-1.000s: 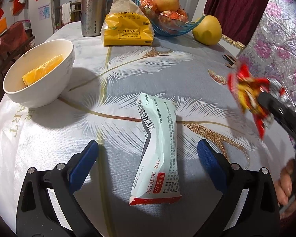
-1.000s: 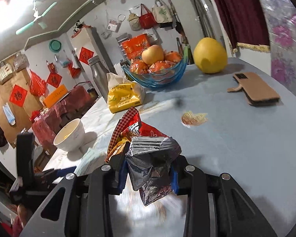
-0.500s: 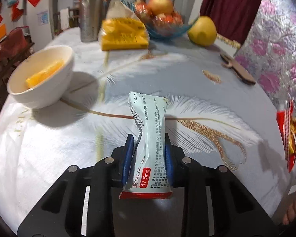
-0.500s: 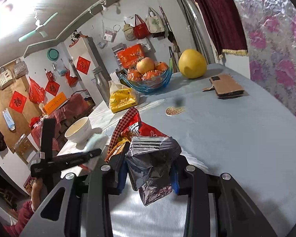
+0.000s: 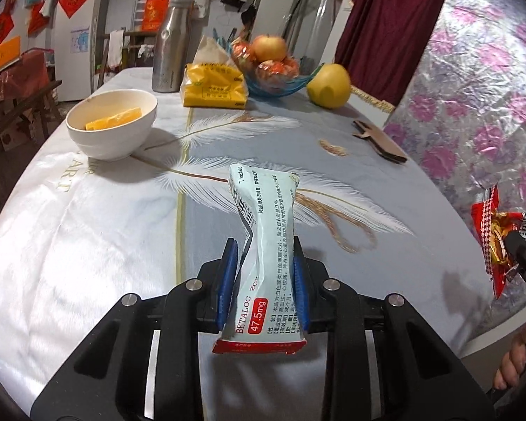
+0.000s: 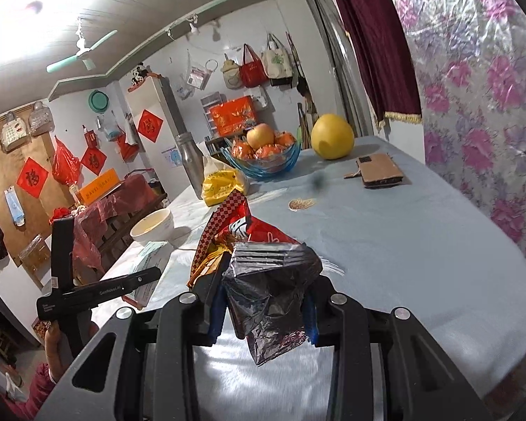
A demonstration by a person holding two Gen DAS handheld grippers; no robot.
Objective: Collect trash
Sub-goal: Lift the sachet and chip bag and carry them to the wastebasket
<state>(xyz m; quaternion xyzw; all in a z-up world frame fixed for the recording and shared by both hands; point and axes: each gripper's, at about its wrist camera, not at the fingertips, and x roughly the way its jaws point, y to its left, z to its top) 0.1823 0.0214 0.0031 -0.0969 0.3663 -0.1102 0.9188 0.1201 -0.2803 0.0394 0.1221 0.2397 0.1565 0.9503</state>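
Left wrist view: medicine box (image 5: 264, 256) clamped between left tongs (image 5: 263, 280); snack wrapper (image 6: 263, 280) pinched in right tongs (image 6: 263, 307).

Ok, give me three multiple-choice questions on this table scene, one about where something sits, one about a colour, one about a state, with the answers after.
1. Where does the white bowl sit relative to the steel bottle?
A. Behind it, against the wall
B. In front of it, nearer the camera and to the left
C. Inside the blue glass fruit bowl

2. What colour is the label box reading 47.5mg on the medicine box?
A. Red
B. Green
C. Black

3. What state is the left gripper in?
A. Open above the table
B. Shut with nothing between its pads
C. Shut on the medicine box

Answers: 1 B, the left wrist view shows the bowl nearer and to the left of the bottle. 2 A, the box behind the white 47.5mg print is red. 3 C, both blue pads press the medicine box's sides.
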